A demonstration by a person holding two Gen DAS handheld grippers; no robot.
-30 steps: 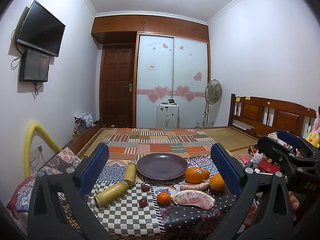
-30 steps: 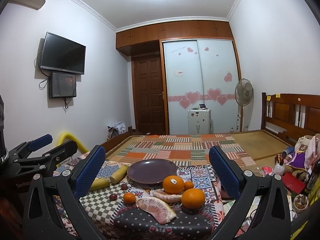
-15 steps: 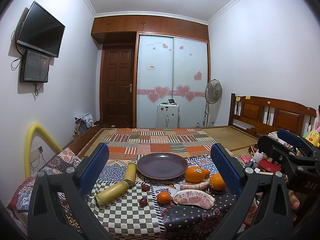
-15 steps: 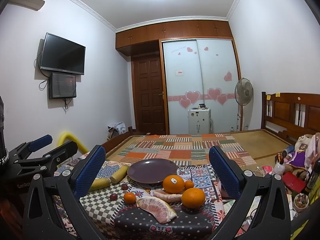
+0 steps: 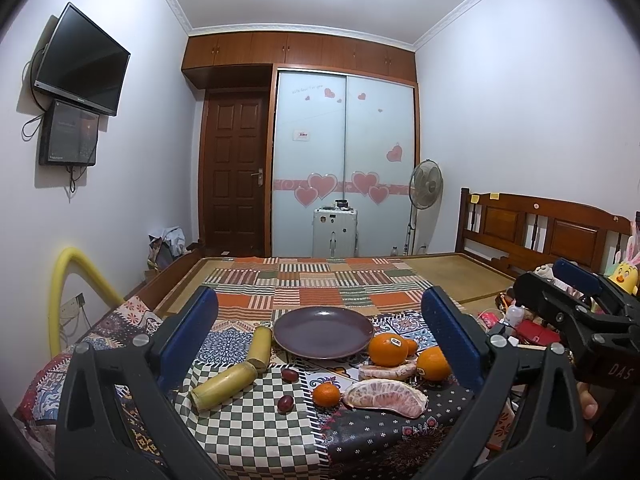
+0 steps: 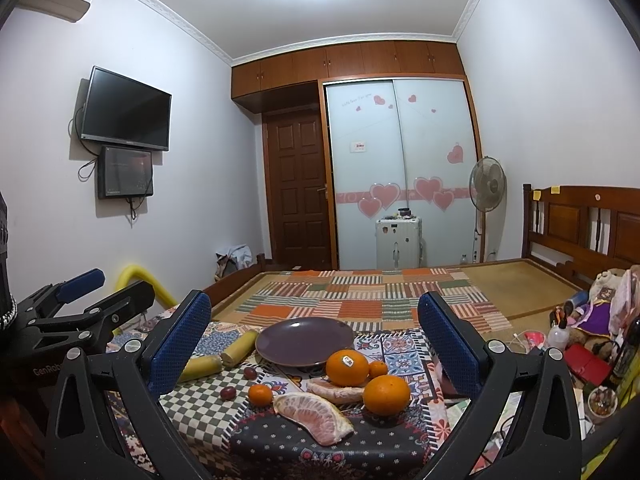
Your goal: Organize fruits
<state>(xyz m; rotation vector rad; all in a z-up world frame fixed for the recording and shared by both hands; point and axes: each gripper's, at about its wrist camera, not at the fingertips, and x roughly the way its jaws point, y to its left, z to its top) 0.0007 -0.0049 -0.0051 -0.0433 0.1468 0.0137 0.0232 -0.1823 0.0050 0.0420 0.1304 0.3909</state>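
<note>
Both grippers, left gripper (image 5: 320,344) and right gripper (image 6: 314,342), hold jaws spread. Purple plate (image 5: 323,332) lies bare; oranges (image 5: 388,350), pomelo segments (image 5: 386,393) sit beside it.

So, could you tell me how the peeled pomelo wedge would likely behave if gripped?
The peeled pomelo wedge looks soft with exposed pulp, so it would probably squash or tear under firm pressure. Lying on its side, it seems unlikely to roll, unlike the round orange beside it.

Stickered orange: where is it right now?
In the right wrist view the stickered orange sits centre frame, just in front of the purple plate, with a small tangerine at its right.
</note>
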